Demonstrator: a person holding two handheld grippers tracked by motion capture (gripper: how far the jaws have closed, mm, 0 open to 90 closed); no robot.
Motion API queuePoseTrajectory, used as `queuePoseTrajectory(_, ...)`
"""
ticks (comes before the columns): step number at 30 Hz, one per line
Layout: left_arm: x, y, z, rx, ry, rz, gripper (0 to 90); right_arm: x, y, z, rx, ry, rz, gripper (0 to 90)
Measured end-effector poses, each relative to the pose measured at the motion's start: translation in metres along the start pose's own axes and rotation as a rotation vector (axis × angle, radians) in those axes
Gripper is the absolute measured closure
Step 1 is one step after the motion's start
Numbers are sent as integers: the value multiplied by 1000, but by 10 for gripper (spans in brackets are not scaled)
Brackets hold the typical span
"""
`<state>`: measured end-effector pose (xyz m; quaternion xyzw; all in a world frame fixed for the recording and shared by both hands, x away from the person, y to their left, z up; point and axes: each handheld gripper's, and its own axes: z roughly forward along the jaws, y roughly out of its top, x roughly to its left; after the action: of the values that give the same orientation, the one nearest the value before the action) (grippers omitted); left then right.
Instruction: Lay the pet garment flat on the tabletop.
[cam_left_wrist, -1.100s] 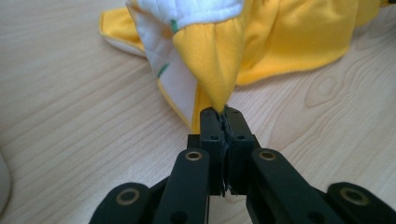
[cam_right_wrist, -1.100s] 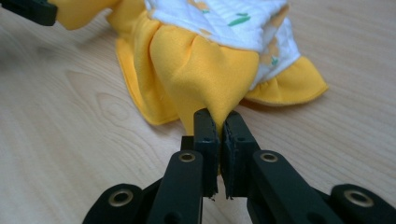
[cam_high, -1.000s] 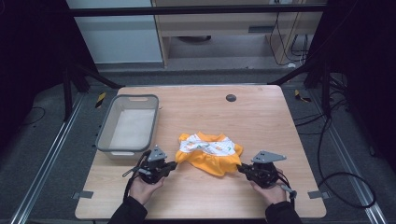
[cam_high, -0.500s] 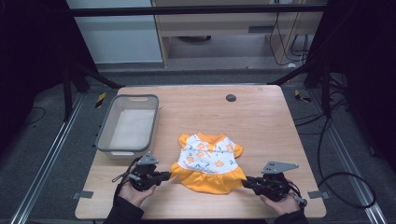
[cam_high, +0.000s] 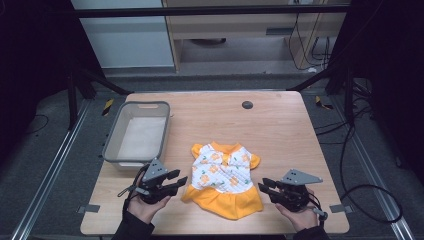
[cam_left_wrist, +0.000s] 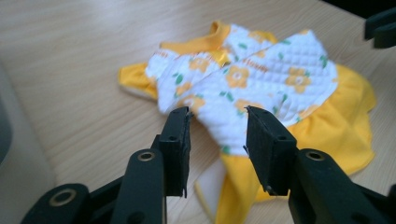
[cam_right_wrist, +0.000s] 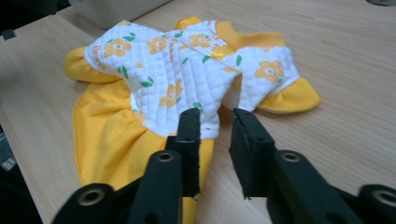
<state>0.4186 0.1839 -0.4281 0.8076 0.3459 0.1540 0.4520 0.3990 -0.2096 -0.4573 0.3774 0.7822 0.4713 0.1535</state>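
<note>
A small dress (cam_high: 223, 179) is spread flat on the counter (cam_high: 280, 125), between the left gripper (cam_high: 181, 181) and right gripper (cam_high: 263, 184); both are held open, empty. Soft, light fabric; probably best pinched at the skirt's hem corners.

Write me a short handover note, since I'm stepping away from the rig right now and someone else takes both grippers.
Left gripper: open, holding nothing, at the dress's left edge.
Right gripper: open, holding nothing, at the dress's right edge.
The little dress, white flowered top with a yellow skirt, lies spread flat on the table, neck away from you. The grey bin sits to its left with nothing in it.
Done: dress laid out.
Left: probably folding it, perhaps binning it.
</note>
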Motion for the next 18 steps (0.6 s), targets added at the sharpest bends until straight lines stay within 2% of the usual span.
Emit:
queuePoseTrajectory(4,-16,7,16,12,-36,40,690,3,6,12,4,6,-11,856)
queuePoseTrajectory(6,-23,8,31,49,-42,64,721,6,7,23,19,16,-16,899)
queuePoseTrajectory(8,-27,6,45,89,-41,73,733,8,7,32,43,16,-27,900)
queuePoseTrajectory(11,-26,-3,65,170,-2,106,740,11,4,48,100,16,-50,900)
queuePoseTrajectory(15,-18,-9,76,223,33,108,732,14,-3,59,175,10,-67,892)
queuePoseTrajectory(18,-15,-11,81,237,61,139,721,13,-8,63,222,15,-56,881)
